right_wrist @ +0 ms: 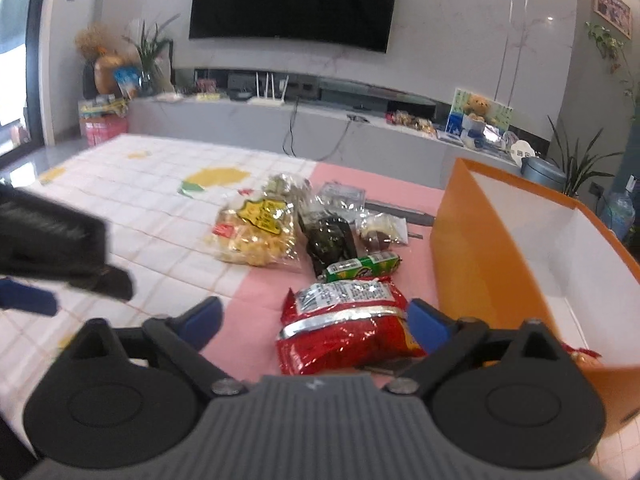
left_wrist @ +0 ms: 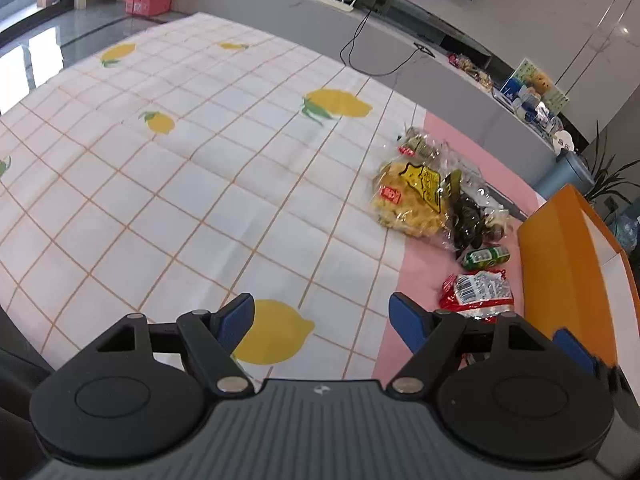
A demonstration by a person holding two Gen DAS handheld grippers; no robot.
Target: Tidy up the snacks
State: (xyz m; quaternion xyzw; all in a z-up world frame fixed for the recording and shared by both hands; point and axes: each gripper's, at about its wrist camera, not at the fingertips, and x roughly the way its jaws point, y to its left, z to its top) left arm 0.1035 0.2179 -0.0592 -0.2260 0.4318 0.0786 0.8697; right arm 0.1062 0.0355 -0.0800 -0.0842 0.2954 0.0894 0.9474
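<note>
A pile of snacks lies on the table. A red foil bag (right_wrist: 344, 324) is nearest, with a green packet (right_wrist: 362, 266), a dark packet (right_wrist: 330, 240) and a yellow snack bag (right_wrist: 256, 228) behind it. The same red bag (left_wrist: 478, 294) and yellow bag (left_wrist: 410, 198) show in the left wrist view. An orange box (right_wrist: 472, 264) with a white inside stands open at the right. My right gripper (right_wrist: 316, 320) is open, its fingers on either side of the red bag. My left gripper (left_wrist: 322, 318) is open and empty over the lemon tablecloth (left_wrist: 180, 184), left of the snacks.
The orange box (left_wrist: 560, 264) stands right of the snacks. A grey TV bench (right_wrist: 320, 128) with a router, cables and clutter runs behind the table, under a wall TV (right_wrist: 292, 0). Potted plants (right_wrist: 576, 164) and a water bottle stand at the far right.
</note>
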